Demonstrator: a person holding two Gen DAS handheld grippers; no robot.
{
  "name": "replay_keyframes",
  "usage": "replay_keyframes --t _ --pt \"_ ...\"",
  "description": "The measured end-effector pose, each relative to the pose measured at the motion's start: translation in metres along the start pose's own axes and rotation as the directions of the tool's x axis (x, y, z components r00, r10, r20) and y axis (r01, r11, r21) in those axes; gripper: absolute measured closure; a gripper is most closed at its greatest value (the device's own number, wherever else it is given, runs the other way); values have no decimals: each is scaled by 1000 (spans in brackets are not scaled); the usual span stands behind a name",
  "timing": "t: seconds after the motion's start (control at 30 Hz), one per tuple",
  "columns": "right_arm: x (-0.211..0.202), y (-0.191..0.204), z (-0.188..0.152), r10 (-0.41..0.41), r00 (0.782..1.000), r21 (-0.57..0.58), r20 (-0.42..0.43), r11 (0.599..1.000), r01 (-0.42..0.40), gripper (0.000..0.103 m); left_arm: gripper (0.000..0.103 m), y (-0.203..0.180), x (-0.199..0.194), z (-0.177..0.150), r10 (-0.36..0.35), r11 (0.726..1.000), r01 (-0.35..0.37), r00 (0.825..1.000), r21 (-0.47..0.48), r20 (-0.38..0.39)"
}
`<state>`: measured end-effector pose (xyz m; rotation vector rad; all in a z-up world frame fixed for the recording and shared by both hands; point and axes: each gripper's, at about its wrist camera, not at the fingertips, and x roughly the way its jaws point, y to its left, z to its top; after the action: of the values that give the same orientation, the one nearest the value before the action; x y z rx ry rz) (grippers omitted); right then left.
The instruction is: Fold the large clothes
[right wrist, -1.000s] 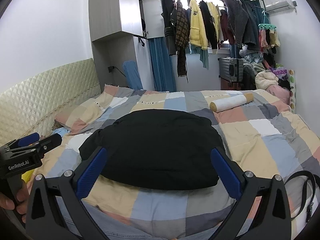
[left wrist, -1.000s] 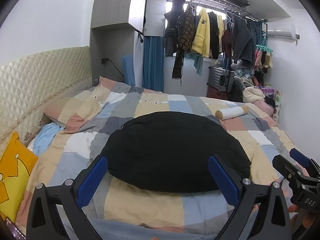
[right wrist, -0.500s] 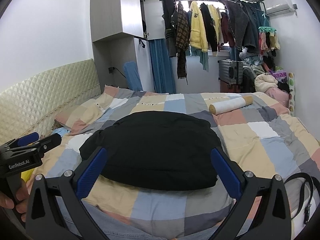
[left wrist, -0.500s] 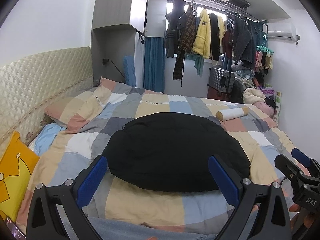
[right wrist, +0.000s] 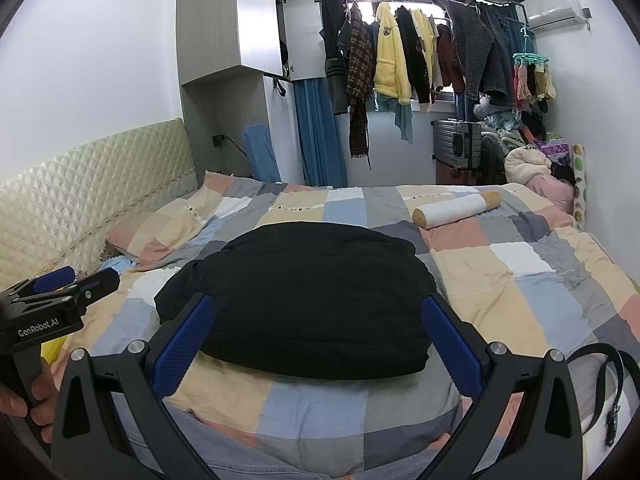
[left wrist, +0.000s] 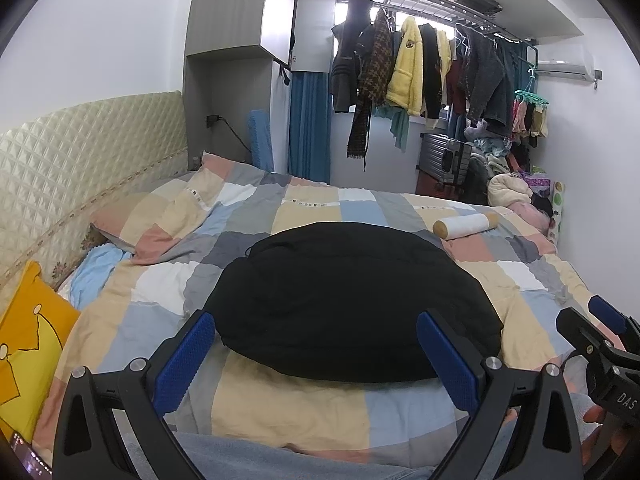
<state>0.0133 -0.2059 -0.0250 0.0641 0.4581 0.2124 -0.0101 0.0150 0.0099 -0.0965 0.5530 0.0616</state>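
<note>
A black garment (left wrist: pixel 344 300) lies folded into a thick rounded bundle in the middle of the bed; it also shows in the right wrist view (right wrist: pixel 304 300). My left gripper (left wrist: pixel 316 356) is open and empty, held above the bed's near edge in front of the bundle. My right gripper (right wrist: pixel 316 340) is open and empty, also held back from the bundle at its near edge. Each gripper shows in the other's view: the right one (left wrist: pixel 600 336) and the left one (right wrist: pixel 60 288).
The bed has a checked quilt (left wrist: pixel 312 404). A white roll (left wrist: pixel 464 226) lies at its far right, a yellow cushion (left wrist: pixel 24 344) at the left, a black strap (right wrist: pixel 608 372) at the near right. Clothes hang on a rail (right wrist: pixel 400 52) behind.
Both grippers have drawn back and lifted slightly. The black bundle has not moved.
</note>
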Motion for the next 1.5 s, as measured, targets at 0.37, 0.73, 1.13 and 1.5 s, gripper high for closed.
replay_keyframes --t 0.37,0.73,1.13,1.5 --pt "-4 -3 1 -8 1000 -8 3 1000 8 0 1 2 0 -1 1 1000 -1 1000 0 1" --pt "-6 -5 2 -14 1000 -5 8 1000 14 0 1 4 0 -1 2 1000 -2 1000 -2 0" --pt "-8 -4 2 -12 1000 -11 8 1000 12 0 1 0 -11 -3 -4 1000 3 1000 5 19" --pt "-15 -2 1 -34 999 -6 9 999 34 0 1 -3 -13 -3 -5 1000 5 1000 11 12"
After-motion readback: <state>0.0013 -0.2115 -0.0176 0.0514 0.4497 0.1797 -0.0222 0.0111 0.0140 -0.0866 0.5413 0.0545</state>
